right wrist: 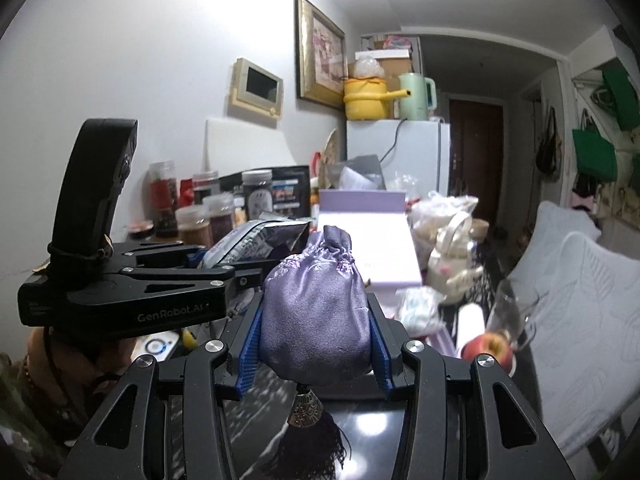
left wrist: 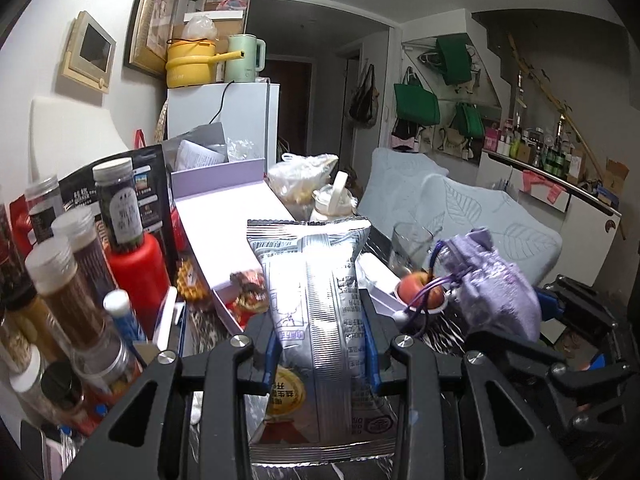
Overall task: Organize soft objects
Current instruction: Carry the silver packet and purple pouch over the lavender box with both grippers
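We see the left gripper (left wrist: 322, 354) pinching a silver snack bag (left wrist: 316, 300) and the right gripper (right wrist: 316, 354) pinching a purple pouch (right wrist: 316, 312) (tassel hanging), both above the worktop (right wrist: 360, 420).

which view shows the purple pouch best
The right wrist view: the purple pouch sits centred between the right gripper fingers, tassel hanging below. The left wrist view shows it only off to the right and slightly blurred.
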`<state>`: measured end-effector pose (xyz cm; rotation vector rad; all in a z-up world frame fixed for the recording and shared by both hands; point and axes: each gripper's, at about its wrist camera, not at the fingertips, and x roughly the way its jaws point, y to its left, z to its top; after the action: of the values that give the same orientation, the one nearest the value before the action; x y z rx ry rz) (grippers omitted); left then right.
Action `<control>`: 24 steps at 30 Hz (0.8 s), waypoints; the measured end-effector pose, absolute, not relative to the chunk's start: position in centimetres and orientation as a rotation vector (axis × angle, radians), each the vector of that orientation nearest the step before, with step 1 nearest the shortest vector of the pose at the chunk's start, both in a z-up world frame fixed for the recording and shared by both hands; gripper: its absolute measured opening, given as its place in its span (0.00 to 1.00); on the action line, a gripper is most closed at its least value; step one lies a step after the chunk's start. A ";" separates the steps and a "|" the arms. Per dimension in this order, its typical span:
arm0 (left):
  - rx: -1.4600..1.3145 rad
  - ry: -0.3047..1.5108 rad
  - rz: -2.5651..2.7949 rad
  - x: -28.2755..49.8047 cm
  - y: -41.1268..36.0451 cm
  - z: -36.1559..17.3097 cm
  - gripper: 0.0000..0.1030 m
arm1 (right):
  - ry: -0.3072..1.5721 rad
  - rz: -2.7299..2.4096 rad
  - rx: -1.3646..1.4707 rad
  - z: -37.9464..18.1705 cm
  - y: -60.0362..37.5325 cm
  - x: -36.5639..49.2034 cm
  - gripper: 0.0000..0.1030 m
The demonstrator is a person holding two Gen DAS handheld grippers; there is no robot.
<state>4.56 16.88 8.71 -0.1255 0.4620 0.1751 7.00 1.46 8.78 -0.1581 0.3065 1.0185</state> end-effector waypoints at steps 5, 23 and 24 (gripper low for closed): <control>-0.126 0.442 0.187 6.9 18.4 9.6 0.32 | 0.290 0.998 -0.161 9.8 2.4 9.3 0.44; -0.122 0.422 0.220 15.0 22.5 10.2 0.32 | 0.233 0.984 -0.143 12.1 7.1 17.4 0.45; -0.119 0.419 0.226 15.5 22.8 10.2 0.32 | 0.233 0.984 -0.143 12.1 7.4 17.8 0.45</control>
<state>15.46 22.79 10.23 -0.1194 0.4191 0.2256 17.78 7.41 12.15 -0.1426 0.2334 0.9839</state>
